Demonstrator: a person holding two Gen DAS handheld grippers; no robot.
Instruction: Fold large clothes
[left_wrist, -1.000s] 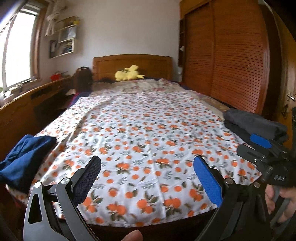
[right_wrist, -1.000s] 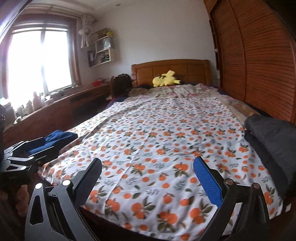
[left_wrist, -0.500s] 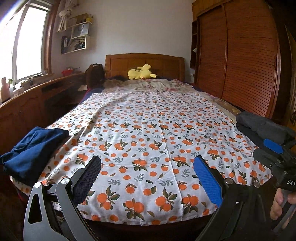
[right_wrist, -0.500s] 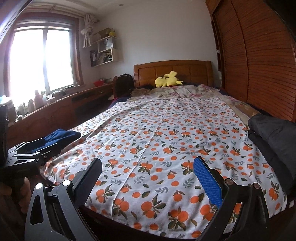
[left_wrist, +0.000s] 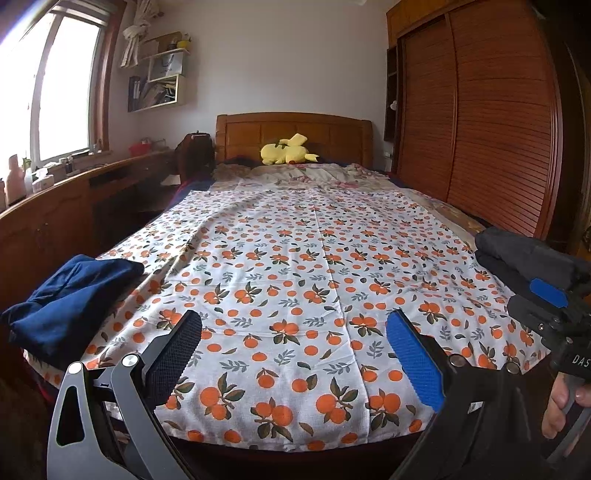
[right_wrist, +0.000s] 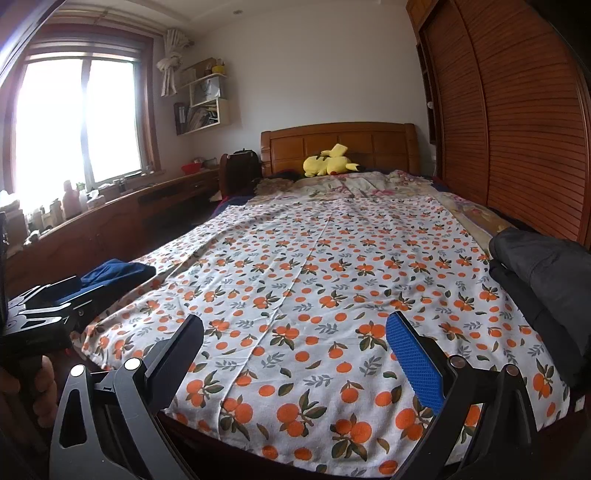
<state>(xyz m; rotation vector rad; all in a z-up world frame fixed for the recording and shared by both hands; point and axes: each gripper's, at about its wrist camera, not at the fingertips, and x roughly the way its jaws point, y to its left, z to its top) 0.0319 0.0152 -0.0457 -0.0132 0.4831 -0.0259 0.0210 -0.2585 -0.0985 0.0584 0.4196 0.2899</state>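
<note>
A crumpled navy garment (left_wrist: 70, 299) lies at the bed's near left corner; it also shows in the right wrist view (right_wrist: 118, 271). A folded dark grey garment (left_wrist: 528, 258) sits at the near right edge, also in the right wrist view (right_wrist: 546, 284). The bed is covered by a white sheet with an orange-fruit print (left_wrist: 314, 266). My left gripper (left_wrist: 293, 354) is open and empty above the foot of the bed. My right gripper (right_wrist: 295, 354) is open and empty too, held to the right of the left one.
A yellow plush toy (left_wrist: 286, 153) lies by the wooden headboard (left_wrist: 295, 129). A wooden wardrobe with slatted doors (left_wrist: 480, 129) runs along the right. A long wooden desk (left_wrist: 55, 206) under the window (right_wrist: 74, 118) runs along the left.
Both grippers have pulled back and tilted up, so more of the room and of the bed's foot shows. Both stay open and empty.
</note>
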